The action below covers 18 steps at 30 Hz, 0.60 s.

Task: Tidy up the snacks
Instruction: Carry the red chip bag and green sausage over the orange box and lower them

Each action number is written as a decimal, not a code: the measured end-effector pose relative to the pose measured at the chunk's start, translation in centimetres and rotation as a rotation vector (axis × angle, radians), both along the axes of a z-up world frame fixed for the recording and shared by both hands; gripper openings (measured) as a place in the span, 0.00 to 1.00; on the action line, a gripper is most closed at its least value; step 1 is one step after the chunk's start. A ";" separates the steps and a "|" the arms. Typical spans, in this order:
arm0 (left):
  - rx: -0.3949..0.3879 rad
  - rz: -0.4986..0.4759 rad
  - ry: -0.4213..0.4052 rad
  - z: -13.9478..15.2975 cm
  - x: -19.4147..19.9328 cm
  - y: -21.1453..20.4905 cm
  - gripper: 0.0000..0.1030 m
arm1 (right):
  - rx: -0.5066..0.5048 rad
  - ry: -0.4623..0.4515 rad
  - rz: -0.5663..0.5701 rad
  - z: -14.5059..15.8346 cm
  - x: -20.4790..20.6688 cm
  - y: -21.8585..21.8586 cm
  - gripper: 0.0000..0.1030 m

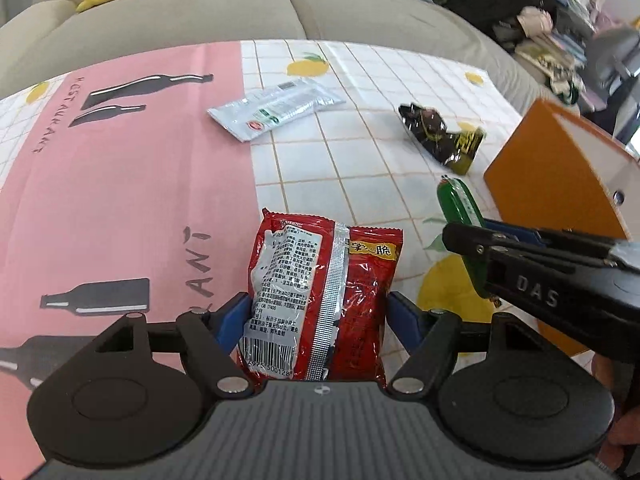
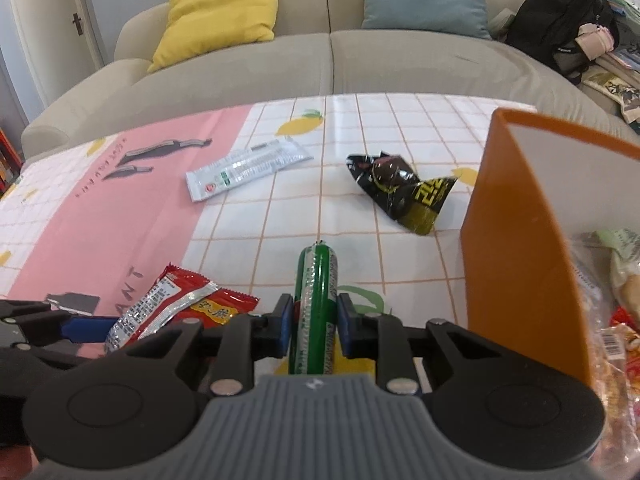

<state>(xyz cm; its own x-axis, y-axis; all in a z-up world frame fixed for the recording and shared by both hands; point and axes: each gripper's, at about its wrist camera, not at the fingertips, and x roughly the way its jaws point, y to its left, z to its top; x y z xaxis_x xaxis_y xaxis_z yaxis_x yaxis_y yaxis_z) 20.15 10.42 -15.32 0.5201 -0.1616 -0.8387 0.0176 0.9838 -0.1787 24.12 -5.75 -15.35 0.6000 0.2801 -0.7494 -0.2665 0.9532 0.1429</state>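
Two grippers are each squeezing a snack: left gripper (image 1: 316,316) is gripping the red packet (image 1: 320,300), right gripper (image 2: 313,326) the green sausage (image 2: 316,308), probably heading for the orange box (image 2: 516,248) on the right.

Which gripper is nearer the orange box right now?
Right. The right gripper, shut on the green sausage, sits just beside the orange box; the left gripper, holding the red packet, is farther off on the other side.

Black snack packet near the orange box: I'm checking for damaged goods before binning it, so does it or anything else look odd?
The black snack packet lies crumpled and twisted on the tablecloth, beside the orange box. Whether it is torn open cannot be told. Nothing looks spilled.
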 end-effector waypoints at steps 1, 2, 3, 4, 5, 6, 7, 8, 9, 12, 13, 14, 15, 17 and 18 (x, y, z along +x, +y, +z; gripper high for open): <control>-0.010 0.006 -0.002 0.4 -0.2 0.1 0.82 | 0.008 -0.003 -0.005 0.4 -0.2 -0.1 0.20; -0.020 0.013 -0.005 0.8 -0.3 0.2 0.82 | 0.016 -0.005 -0.009 0.9 -0.4 -0.2 0.20; -0.031 0.019 -0.009 1.3 -0.5 0.3 0.82 | 0.020 -0.007 -0.013 1.4 -0.5 -0.3 0.20; -0.041 0.025 -0.012 1.8 -0.6 0.4 0.82 | 0.025 -0.010 -0.016 1.9 -0.7 -0.4 0.20; -0.050 0.030 -0.016 2.3 -0.7 0.4 0.82 | 0.031 -0.011 -0.019 2.4 -0.8 -0.5 0.20; -0.059 0.034 -0.021 2.9 -0.9 0.4 0.82 | 0.036 -0.011 -0.021 2.8 -1.0 -0.6 0.20; -0.067 0.037 -0.025 3.4 -1.0 0.5 0.82 | 0.039 -0.010 -0.025 3.3 -1.1 -0.7 0.20; -0.074 0.038 -0.028 3.9 -1.0 0.5 0.82 | 0.043 -0.009 -0.030 3.7 -1.3 -0.9 0.20; -0.081 0.038 -0.031 4.4 -1.2 0.4 0.82 | 0.047 -0.007 -0.037 4.2 -1.5 -1.2 0.20; -0.091 0.036 -0.039 5.9 -1.4 0.2 0.82 | 0.060 -0.005 -0.053 5.5 -2.1 -2.2 0.20; -0.094 0.034 -0.042 6.4 -1.5 0.0 0.82 | 0.065 -0.001 -0.059 6.0 -2.4 -2.6 0.20; -0.098 0.030 -0.045 6.9 -1.6 -0.1 0.82 | 0.068 0.002 -0.063 6.4 -2.5 -2.9 0.20; -0.104 0.026 -0.049 7.5 -1.7 -0.3 0.82 | 0.071 0.005 -0.067 6.8 -2.7 -3.3 0.20; -0.121 0.017 -0.055 8.6 -1.9 -0.7 0.82 | 0.080 0.007 -0.071 7.8 -3.1 -4.2 0.20; -0.130 0.008 -0.060 9.1 -2.0 -1.0 0.82 | 0.085 0.006 -0.072 8.4 -3.2 -4.6 0.20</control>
<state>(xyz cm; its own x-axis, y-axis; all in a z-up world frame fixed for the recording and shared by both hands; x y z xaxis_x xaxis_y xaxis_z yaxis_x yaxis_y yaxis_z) 18.18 9.40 -6.21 0.5703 -0.2626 -0.7783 0.0238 0.9524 -0.3038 20.88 -10.38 -6.98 0.6166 0.2991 -0.7282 -0.1970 0.9542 0.2251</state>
